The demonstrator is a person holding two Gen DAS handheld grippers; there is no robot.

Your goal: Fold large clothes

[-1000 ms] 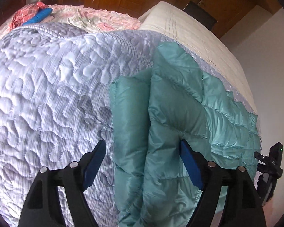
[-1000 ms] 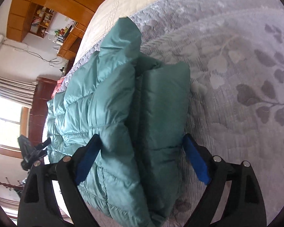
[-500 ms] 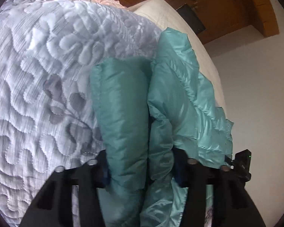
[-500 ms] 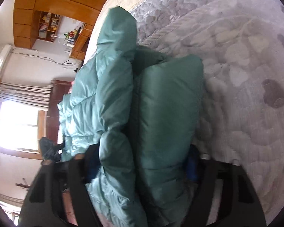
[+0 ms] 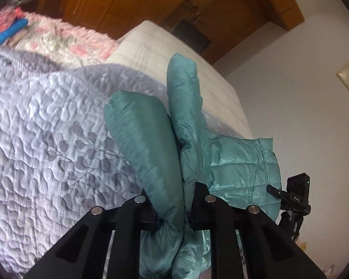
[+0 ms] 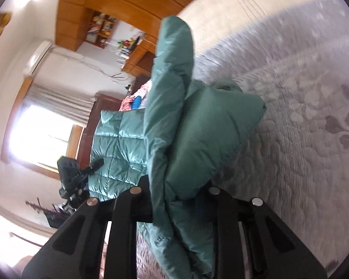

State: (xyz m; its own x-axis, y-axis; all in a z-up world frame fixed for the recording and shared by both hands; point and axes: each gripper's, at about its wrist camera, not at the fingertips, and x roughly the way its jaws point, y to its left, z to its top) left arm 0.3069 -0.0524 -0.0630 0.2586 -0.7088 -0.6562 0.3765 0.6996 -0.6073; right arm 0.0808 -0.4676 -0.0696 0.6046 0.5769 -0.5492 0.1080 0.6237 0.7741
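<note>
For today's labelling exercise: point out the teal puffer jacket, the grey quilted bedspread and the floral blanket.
teal puffer jacket (image 5: 149,144), left wrist view, on the smooth folded panel.
grey quilted bedspread (image 5: 46,139), left wrist view, on its stitched leaf pattern.
floral blanket (image 5: 65,39), left wrist view, on its pink-flowered surface.

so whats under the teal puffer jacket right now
Under the teal puffer jacket lies the grey quilted bedspread, with a cream cover beyond it. The part directly beneath the jacket's folds is covered, so nothing more can be told.

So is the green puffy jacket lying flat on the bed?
No, the jacket is bunched up between the left gripper fingers above the quilt.
</note>
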